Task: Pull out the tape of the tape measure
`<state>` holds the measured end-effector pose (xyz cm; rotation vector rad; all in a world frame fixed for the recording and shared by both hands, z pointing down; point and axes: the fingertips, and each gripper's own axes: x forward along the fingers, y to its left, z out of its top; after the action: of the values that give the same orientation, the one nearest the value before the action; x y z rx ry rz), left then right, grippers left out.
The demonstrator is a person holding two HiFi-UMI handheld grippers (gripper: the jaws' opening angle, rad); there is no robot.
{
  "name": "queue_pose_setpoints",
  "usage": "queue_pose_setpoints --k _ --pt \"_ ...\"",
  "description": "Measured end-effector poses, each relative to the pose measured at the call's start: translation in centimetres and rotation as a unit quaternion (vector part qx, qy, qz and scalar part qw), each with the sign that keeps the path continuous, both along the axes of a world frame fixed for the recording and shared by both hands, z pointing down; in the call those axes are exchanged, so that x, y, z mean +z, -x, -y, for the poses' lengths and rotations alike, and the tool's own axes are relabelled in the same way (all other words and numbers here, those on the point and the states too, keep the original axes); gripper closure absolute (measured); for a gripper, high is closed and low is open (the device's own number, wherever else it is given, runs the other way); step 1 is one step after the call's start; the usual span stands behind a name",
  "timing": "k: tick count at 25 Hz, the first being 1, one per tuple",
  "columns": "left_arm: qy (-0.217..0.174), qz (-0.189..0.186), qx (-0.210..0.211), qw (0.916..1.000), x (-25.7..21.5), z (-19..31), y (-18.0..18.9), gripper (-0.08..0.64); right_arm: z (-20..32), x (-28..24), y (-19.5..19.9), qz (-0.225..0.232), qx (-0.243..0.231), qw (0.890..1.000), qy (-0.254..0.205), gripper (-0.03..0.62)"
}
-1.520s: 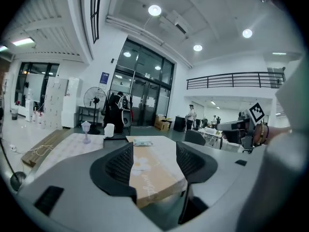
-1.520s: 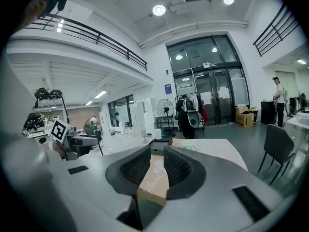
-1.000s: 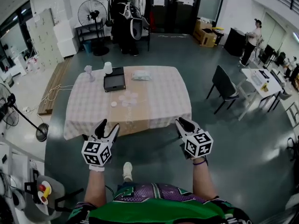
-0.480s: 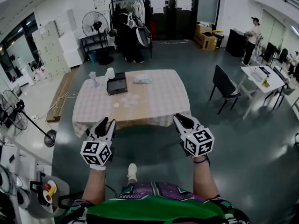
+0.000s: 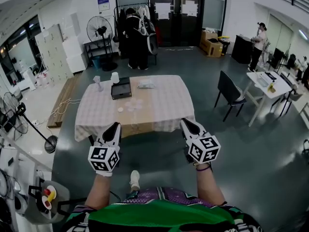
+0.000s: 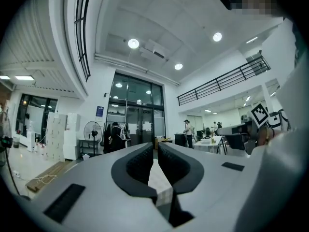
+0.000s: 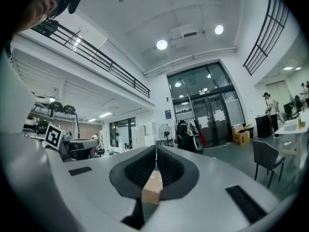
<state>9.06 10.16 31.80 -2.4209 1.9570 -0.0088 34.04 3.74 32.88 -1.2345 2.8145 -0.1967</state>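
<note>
Grey floor [image 5: 159, 153] lay between the person and the table [image 5: 159, 115], which stood under a pale checked cloth well ahead of both grippers. The left gripper [image 5: 115, 126] and the right gripper [image 5: 185, 123] were held side by side and well apart, just short of the table's near edge in the head view, each pointing level toward it, with the marker cubes [image 5: 103, 158] close to the hands. In the left gripper view the jaws had just been closing and stood all but together, only a thin slit showing between the black pads, with nothing caught in it. In the right gripper view the jaws met at their tips and were likewise empty. On the far part of the table lay a black tray [image 5: 121, 88], a white cup [image 5: 115, 78] just behind it, a white packet [image 5: 146, 84] to its right and a few small pale discs [image 5: 129, 105] nearer the middle. The tape measure could not be picked out among these; they were too small to tell, and neither gripper touched any of them. A white shoe [image 5: 134, 180] showed on the floor below the grippers. A dark chair [image 5: 227, 92] stood to the right of the table, and a standing fan [image 5: 99, 30] stood beyond it on the left.
</note>
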Motion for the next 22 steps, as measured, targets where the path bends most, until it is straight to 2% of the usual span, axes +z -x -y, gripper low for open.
queue_pose_setpoints --k 9,15,22 --pt "-0.001 -0.01 0.006 0.9999 -0.3 -1.3 -0.3 0.535 -1.3 -0.3 0.2 -0.012 -0.002 1.0 0.01 0.583" --pt "-0.004 -0.001 0.0 1.0 -1.1 -1.6 0.3 0.537 -1.8 -0.8 1.0 -0.013 -0.008 1.0 0.009 0.584" --pt "0.011 0.001 0.001 0.9999 -0.3 -1.5 0.4 0.535 -1.5 -0.1 0.9 -0.011 -0.005 1.0 0.019 0.584"
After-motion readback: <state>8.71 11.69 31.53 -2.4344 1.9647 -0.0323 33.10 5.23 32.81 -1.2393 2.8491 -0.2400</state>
